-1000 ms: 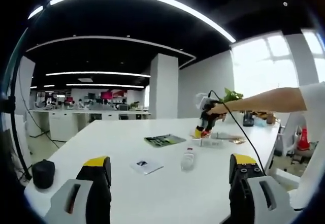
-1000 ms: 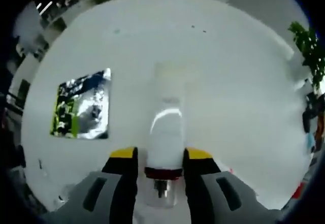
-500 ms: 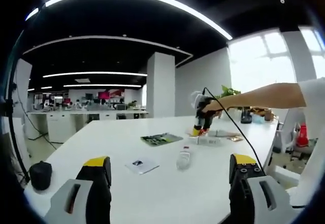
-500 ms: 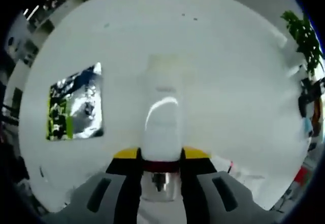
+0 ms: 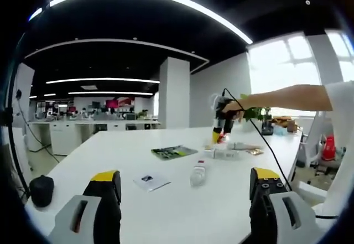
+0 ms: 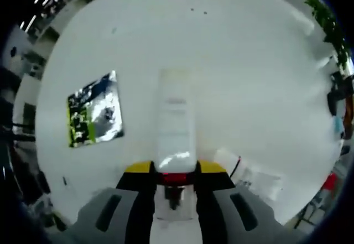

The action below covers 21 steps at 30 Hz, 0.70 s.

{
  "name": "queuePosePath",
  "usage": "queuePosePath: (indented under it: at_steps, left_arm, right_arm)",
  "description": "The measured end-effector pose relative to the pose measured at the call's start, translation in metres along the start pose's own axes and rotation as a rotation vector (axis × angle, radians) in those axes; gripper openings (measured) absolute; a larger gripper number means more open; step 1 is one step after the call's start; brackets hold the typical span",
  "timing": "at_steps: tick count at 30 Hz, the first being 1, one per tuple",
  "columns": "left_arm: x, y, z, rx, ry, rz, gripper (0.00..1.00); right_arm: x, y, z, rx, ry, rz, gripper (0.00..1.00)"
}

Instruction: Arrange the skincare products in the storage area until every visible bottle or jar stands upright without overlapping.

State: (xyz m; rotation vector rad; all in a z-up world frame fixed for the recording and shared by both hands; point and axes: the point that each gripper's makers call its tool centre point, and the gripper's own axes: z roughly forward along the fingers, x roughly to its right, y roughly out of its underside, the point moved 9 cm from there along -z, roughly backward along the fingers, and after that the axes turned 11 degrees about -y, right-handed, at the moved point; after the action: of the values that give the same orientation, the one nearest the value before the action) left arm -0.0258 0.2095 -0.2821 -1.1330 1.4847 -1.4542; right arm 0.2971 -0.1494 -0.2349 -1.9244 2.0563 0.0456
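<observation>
The right gripper (image 6: 170, 173) is clamped on a white pump bottle (image 6: 176, 128), which reaches away from the jaws above the white table (image 6: 249, 72), beside a foil packet (image 6: 95, 117). The left gripper (image 5: 185, 186) stands wide apart with nothing held; a clear bottle (image 5: 197, 173) lies on its side beyond it.

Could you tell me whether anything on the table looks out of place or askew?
Yes: a small clear bottle lies on its side mid-table, not upright. The right tool is shut on a white bottle, near a shiny green packet.
</observation>
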Motion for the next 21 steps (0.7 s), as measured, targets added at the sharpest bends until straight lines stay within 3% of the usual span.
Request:
queuePosePath:
  at_steps: [1,12,14,16,18,21]
  left_arm:
    - [0.0,0.0,0.0,0.003,0.0,0.001,0.99]
    - [0.013,-0.003,0.003,0.034,0.023,-0.033,0.99]
    - [0.036,-0.006,0.008,0.071,0.081,-0.081,0.99]
    - [0.048,-0.005,0.012,0.071,0.118,-0.084,0.99]
    - [0.063,-0.006,0.022,0.052,0.157,-0.061,0.99]
    - [0.084,-0.018,0.044,0.071,0.191,-0.015,0.99]
  right_arm:
    - [-0.002,0.012,-0.009,-0.012,0.0,0.005,0.25]
    - [-0.01,0.035,-0.039,-0.055,0.033,-0.007,0.25]
    - [-0.01,0.037,-0.045,-0.081,0.019,0.012,0.25]
    - [-0.011,0.036,-0.048,-0.083,0.012,0.022,0.25]
    - [-0.013,0.038,-0.049,-0.09,0.014,0.02,0.25]
    - [-0.015,0.041,-0.051,-0.102,0.022,0.027,0.25]
